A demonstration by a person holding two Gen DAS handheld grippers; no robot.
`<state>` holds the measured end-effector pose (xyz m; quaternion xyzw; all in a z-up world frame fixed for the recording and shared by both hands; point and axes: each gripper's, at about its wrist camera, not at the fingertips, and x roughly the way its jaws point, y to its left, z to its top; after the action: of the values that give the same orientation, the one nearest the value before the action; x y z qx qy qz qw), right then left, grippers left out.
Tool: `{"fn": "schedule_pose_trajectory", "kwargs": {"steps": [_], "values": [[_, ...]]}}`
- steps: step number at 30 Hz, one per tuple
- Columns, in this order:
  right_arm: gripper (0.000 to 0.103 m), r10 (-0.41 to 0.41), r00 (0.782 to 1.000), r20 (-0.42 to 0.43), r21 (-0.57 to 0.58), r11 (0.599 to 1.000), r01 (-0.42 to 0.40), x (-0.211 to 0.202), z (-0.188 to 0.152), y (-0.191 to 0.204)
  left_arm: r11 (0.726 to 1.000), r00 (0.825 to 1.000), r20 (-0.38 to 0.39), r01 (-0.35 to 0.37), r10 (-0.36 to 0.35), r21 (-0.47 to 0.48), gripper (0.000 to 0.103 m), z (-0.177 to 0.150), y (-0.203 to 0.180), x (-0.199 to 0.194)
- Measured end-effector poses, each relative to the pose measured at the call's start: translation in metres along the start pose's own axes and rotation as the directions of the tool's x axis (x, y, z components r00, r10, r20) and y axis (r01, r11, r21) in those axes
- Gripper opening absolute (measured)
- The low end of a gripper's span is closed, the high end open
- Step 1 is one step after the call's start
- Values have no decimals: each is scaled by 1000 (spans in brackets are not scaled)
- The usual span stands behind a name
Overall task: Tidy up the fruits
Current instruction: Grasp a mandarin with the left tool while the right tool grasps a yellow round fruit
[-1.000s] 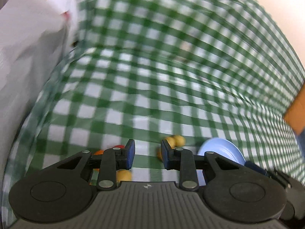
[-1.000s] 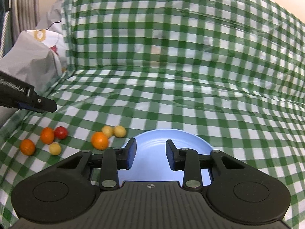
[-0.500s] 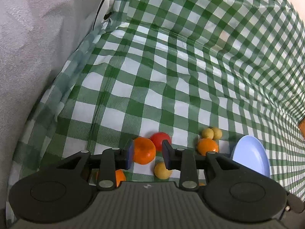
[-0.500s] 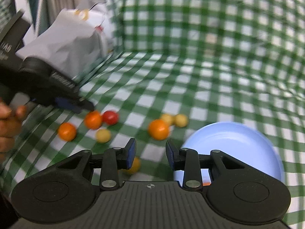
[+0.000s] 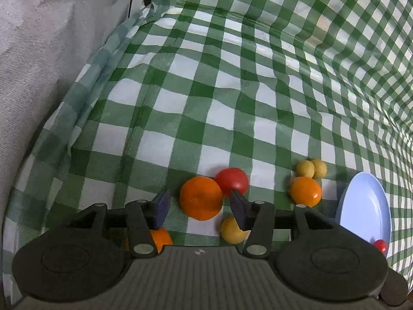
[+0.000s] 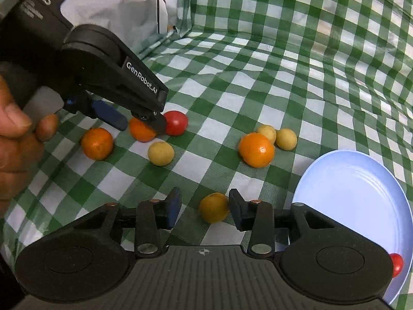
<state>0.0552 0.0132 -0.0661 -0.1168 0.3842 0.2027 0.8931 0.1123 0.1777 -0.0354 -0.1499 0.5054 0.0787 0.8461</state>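
Partly hidden or cropped items:
- Orange (image 5: pixel 161 239): left wrist view, mostly behind the left gripper's finger; only a slice shows.
- Yellow fruit (image 5: pixel 231 231): same view, right side covered by the other finger.
- Small red fruit (image 6: pixel 396 264): on the blue plate (image 6: pixel 361 180), half behind the right gripper's body; probably a cherry tomato.
- Blue plate: bottom cropped at the picture's edge.
- Person's hand (image 6: pixel 15 139): cut by the left edge.
- White bag (image 6: pixel 113 10): print too small to read.

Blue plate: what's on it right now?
One small red fruit sits near the blue plate's near edge. The rest that shows is bare, but the right hand-held gripper's body covers the lower left part.
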Motion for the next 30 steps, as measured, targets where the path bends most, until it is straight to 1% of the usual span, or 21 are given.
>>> {"fn": "schedule_pose_trajectory", "kwargs": {"steps": [4, 10, 13, 14, 15, 16, 17, 18, 22, 30], "values": [[42, -24, 999, -30, 13, 1000, 24, 8, -2, 0, 1000, 1000, -6, -13, 13, 14, 56, -1, -4, 3], [42, -36, 999, -34, 8, 999, 36, 8, -4, -1, 999, 1000, -11, -27, 27, 26, 56, -1, -5, 6], [39, -41, 999, -37, 13, 999, 41, 7, -4, -3, 999, 999, -12, -36, 37, 37, 56, 0, -8, 7], [36, -40, 999, -37, 12, 999, 41, 6, -4, -3, 998, 999, -11, -40, 40, 43, 54, -1, -9, 7], [30, -42, 998, -36, 10, 999, 42, 6, -3, -2, 998, 999, -11, -43, 43, 47, 49, -1, -10, 7], [26, -45, 998, -33, 9, 999, 45, 5, -3, -2, 998, 999, -12, -46, 47, 52, 46, -1, -10, 8], [26, -51, 998, -31, 8, 999, 51, 5, -3, -2, 997, 999, -13, -44, 45, 56, 43, -1, -10, 8], [26, -56, 998, -27, 8, 998, 56, 3, -3, -3, 998, 999, -14, -40, 41, 56, 40, 0, -10, 7], [26, -65, 998, 12, 31, 997, 64, -5, 1, -8, 997, 998, -5, -55, 55, 56, 39, 2, -8, 4], [26, -75, 994, 79, 60, 996, 71, -18, 7, -14, 997, 999, 20, -51, 50, 56, 39, 2, -8, -3]]}}
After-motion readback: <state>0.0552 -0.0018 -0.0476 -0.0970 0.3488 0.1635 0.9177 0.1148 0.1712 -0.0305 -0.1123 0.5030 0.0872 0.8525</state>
